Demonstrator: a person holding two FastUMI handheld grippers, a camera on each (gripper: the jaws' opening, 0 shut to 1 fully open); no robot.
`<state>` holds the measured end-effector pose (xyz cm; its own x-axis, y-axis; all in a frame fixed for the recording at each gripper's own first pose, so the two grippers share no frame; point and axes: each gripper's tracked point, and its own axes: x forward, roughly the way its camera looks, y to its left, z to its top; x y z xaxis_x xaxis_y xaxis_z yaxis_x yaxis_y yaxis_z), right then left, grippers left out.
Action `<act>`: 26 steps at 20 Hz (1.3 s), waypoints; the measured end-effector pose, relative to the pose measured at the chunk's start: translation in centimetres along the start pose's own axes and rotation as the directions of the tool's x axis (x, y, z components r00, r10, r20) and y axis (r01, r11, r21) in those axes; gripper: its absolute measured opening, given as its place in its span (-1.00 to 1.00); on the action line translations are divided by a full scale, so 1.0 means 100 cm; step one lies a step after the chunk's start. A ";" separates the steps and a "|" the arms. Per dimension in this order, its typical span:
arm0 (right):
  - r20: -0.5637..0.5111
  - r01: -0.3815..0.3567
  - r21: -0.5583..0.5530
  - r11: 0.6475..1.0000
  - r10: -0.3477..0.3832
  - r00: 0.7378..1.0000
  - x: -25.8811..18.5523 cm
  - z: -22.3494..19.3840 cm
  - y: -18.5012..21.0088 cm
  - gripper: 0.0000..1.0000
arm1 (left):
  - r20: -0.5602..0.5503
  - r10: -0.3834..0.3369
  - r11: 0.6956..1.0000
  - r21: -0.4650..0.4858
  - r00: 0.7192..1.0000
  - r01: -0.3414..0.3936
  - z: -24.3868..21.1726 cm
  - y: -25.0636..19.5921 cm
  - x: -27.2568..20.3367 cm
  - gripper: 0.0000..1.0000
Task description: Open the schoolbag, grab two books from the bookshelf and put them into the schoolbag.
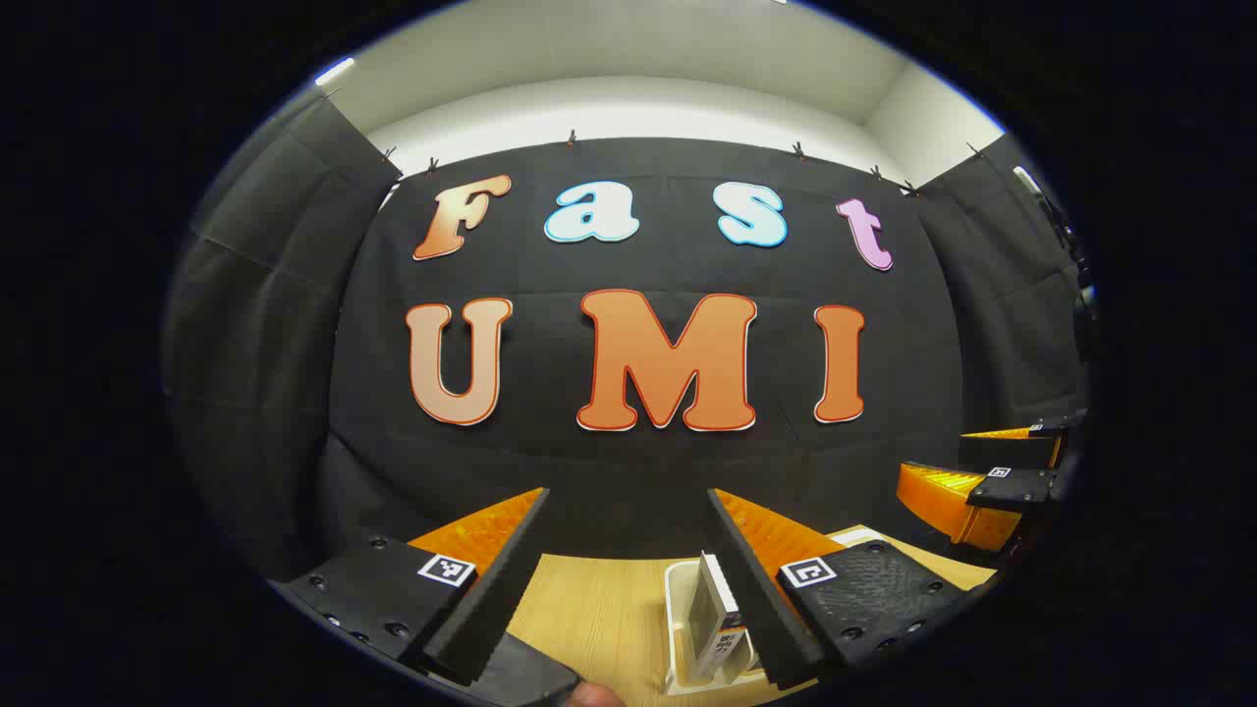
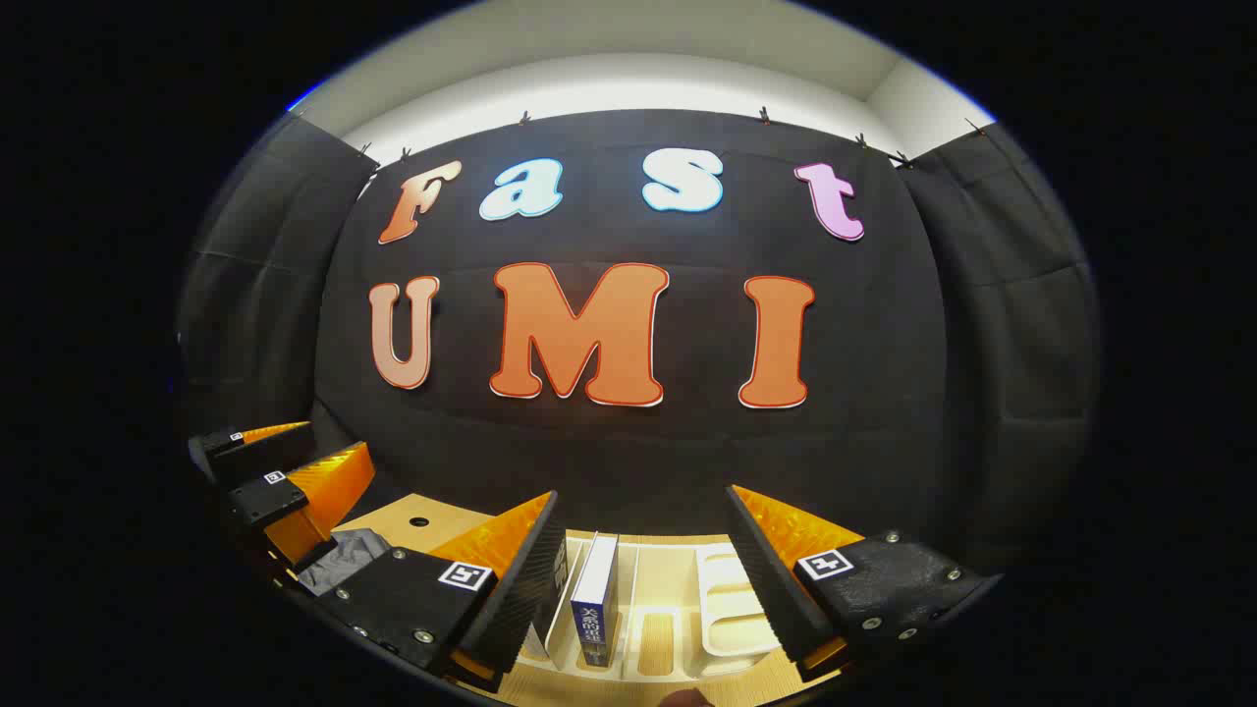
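Both grippers were held up in the air in front of the black cloth wall (image 1: 638,471), above a light wooden desk (image 1: 589,609). In the left gripper view, the left gripper (image 1: 628,589) had its jaws wide open with nothing between them. Low down between them stood a white plastic bookshelf (image 1: 678,628) on the desk, with a thin book with a white cover (image 1: 709,614) standing up in it, close to the right jaw. Far off to the right, the right gripper (image 1: 992,481) showed beside the wall. In the right gripper view, the right gripper (image 2: 643,579) also had its jaws wide open and held nothing. Below it the white bookshelf (image 2: 727,599) had slots, and a book with a dark blue spine (image 2: 595,599) stood upright in one, near the left jaw. To the left, something made of dark grey cloth (image 2: 344,555) lay on the desk; I could not tell if it was the schoolbag. The left gripper (image 2: 275,471) hung above it.
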<state>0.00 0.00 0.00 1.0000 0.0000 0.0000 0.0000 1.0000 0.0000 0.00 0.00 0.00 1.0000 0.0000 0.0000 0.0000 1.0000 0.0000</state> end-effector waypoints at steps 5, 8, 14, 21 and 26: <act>0.004 -0.009 -0.012 1.000 0.009 1.000 -0.002 -0.002 0.000 0.94 | -0.002 0.014 1.000 0.020 1.000 -0.014 -0.002 -0.001 -0.004 0.94; 0.002 -0.009 -0.010 1.000 0.009 1.000 -0.004 -0.003 -0.001 0.94 | -0.004 0.014 0.999 0.036 1.000 -0.014 -0.003 -0.002 -0.007 0.93; -0.006 -0.017 -0.009 1.000 0.017 1.000 -0.004 -0.007 0.002 0.94 | -0.010 0.014 0.999 0.044 1.000 -0.013 -0.005 -0.001 -0.008 0.93; -0.027 -0.026 -0.008 1.000 0.026 0.999 0.004 -0.016 0.002 0.94 | -0.153 0.048 0.971 0.238 0.987 -0.010 -0.080 0.016 -0.008 0.95; -0.040 -0.018 -0.027 0.999 0.016 0.999 0.012 -0.024 -0.009 0.94 | -0.307 0.097 0.871 0.487 0.947 0.069 -0.172 0.045 -0.031 0.94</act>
<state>1.22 -0.95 -2.43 0.9990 0.0165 -0.0404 -0.0176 0.9995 -0.0268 -3.13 4.51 -17.25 0.9468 0.0967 -0.3069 0.0688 0.8708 0.4868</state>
